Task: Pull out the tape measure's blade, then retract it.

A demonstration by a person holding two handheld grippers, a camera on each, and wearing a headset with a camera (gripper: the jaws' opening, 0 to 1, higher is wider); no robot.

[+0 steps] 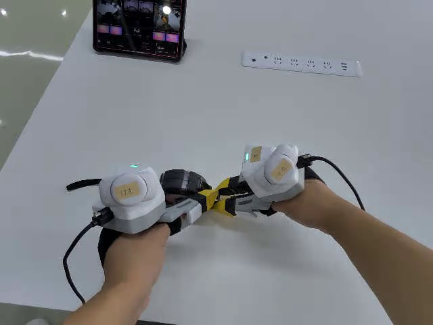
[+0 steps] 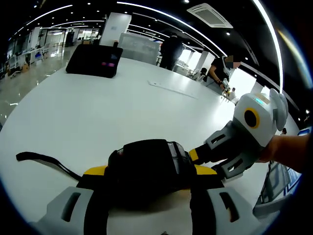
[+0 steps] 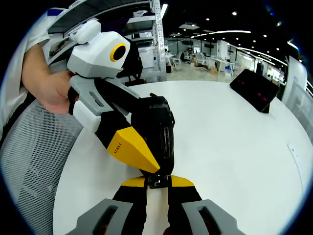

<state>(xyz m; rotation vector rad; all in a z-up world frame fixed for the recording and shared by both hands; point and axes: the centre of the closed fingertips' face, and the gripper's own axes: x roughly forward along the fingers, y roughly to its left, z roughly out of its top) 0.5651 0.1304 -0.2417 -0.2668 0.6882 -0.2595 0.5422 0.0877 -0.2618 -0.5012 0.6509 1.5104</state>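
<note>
Gripping the tape measure (image 1: pixel 181 181) across its black case, the left gripper (image 2: pixel 149 172) has its yellow-tipped fingers (image 2: pixel 95 170) closed on either side of the body, low over the near part of the white bench (image 1: pixel 237 115). In the head view the case's long axis runs left to right. Its black wrist strap (image 1: pixel 81 184) trails off to the left on the bench, and its mouth end points right, toward the right gripper (image 3: pixel 159 182). That gripper comes in head-on from the right, and the two grippers' tips almost meet. In the right gripper view its own fingers (image 3: pixel 134 182) are pinched on a small black piece at the case's mouth. This appears to be the blade tip (image 3: pixel 159 183), though it is too small to be sure. Hardly any blade shows between the case and the fingers. Farther back on the bench stand a dark tablet (image 1: pixel 139 27) and a white power strip (image 1: pixel 301 63), well apart from the grippers.
</note>
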